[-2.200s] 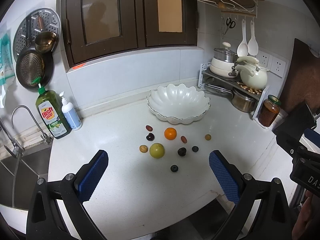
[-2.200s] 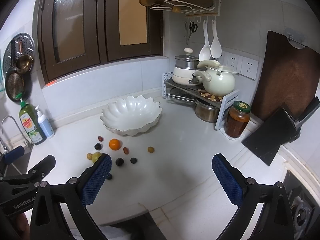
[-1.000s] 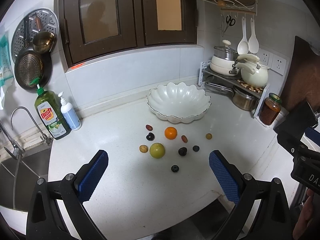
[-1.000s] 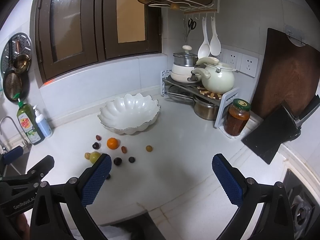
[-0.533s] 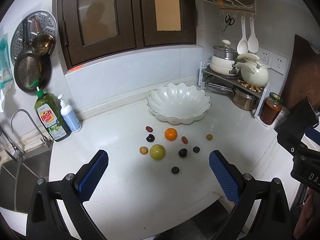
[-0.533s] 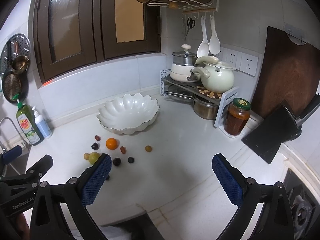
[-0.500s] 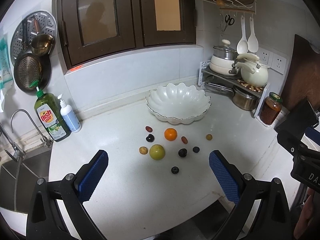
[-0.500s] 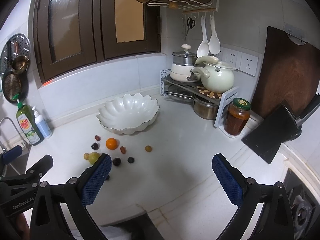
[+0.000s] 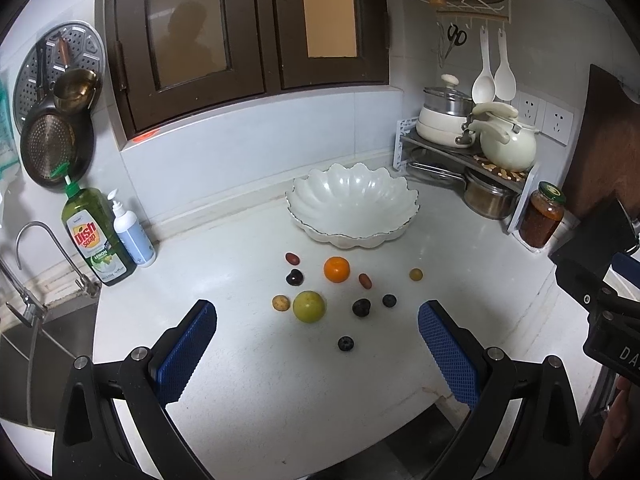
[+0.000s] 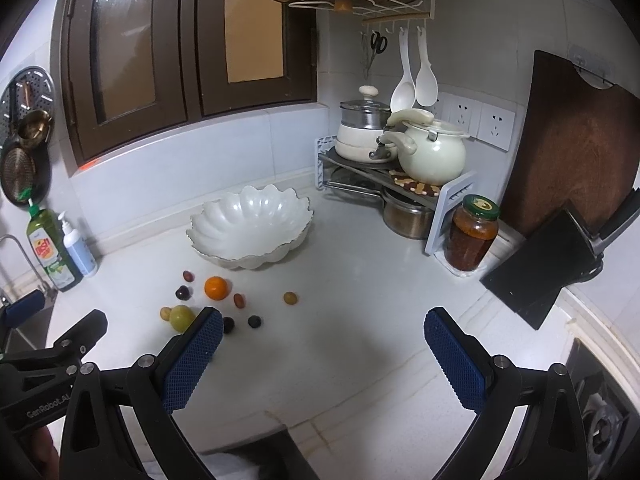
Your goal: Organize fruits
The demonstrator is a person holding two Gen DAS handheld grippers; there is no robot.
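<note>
your left claw (image 9: 316, 344) sits at the bottom of its frame, spread wide and holding nothing, and your right claw (image 10: 322, 354) is the same in its own view: wide open, empty, above bare white bench (image 10: 340, 360).

just beyond the left claw, in the middle of that frame, the fruits lie loose on the bench. nearest is a dark berry (image 9: 345, 343), then the green fruit (image 9: 309, 306) with a small tan one (image 9: 281, 303) beside it on the left, and two more dark ones to the right. further up come the orange (image 9: 337, 269), a couple of reddish pieces and a small yellow fruit (image 9: 416, 274). behind them all, centre frame, the white scalloped bowl (image 9: 390, 196) stands with nothing in it.

so no fruit is in the bowl yet; you are at the approach to a first pick. the next move calls for lowering one claw over a single fruit, and the nearest berry or the green fruit looks easiest from the left.

for room: the bench front edge runs right under both claws, the sink (image 9: 24, 344) drops away at lower left, and the pot rack (image 10: 400, 184) and jar (image 10: 473, 238) crowd the right. the path from fruits to bowl looks open.
</note>
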